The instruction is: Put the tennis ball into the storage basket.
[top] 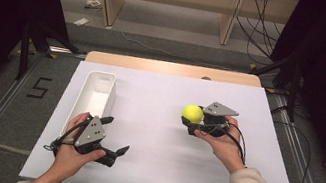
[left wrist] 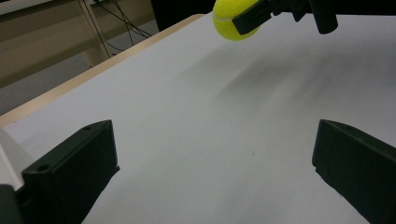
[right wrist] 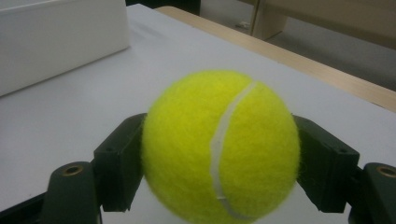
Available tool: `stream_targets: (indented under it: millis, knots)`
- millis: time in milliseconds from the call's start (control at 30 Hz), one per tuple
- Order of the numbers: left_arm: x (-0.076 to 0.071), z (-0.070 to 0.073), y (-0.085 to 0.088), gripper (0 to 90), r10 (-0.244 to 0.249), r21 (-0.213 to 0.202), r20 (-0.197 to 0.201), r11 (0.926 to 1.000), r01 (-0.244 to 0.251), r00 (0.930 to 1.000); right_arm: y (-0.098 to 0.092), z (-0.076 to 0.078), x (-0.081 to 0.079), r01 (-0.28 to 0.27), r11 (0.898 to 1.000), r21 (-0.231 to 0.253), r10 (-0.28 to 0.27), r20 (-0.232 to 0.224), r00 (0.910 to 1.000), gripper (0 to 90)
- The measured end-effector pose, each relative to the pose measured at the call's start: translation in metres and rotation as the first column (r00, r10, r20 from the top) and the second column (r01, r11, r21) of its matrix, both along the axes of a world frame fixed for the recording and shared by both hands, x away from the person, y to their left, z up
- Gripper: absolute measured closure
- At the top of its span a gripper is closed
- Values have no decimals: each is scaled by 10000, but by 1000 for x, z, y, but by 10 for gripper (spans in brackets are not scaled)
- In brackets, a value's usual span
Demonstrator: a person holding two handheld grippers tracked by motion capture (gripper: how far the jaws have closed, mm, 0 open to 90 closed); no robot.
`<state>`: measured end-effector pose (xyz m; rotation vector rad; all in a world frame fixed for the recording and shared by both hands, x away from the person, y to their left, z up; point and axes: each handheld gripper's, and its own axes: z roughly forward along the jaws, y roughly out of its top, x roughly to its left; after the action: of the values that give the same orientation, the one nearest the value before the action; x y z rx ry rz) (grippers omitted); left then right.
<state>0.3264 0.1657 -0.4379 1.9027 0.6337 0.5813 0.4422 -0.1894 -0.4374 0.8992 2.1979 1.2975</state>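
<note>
In the right hand-held gripper (right wrist: 219, 154), tennis ball (right wrist: 219, 147), seam upright.

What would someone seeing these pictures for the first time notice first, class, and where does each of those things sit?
The bright yellow tennis ball stands out most, clamped between the fingers of the right gripper right of the table's middle, with the seam plain in the right gripper view. Next comes the long white tray along the left of the white table. The left gripper sits near the front edge beside the tray, its fingers wide apart and holding nothing.
</note>
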Motion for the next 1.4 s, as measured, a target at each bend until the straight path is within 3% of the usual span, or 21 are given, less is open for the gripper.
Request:
stream_targets:
  millis: [1400]
  knots:
    - [0, 0, -1, 0, -16, 18, 15, 10000, 16, 10000, 24, 4, 4, -313, 9994, 144, 312, 86, 9995, 262]
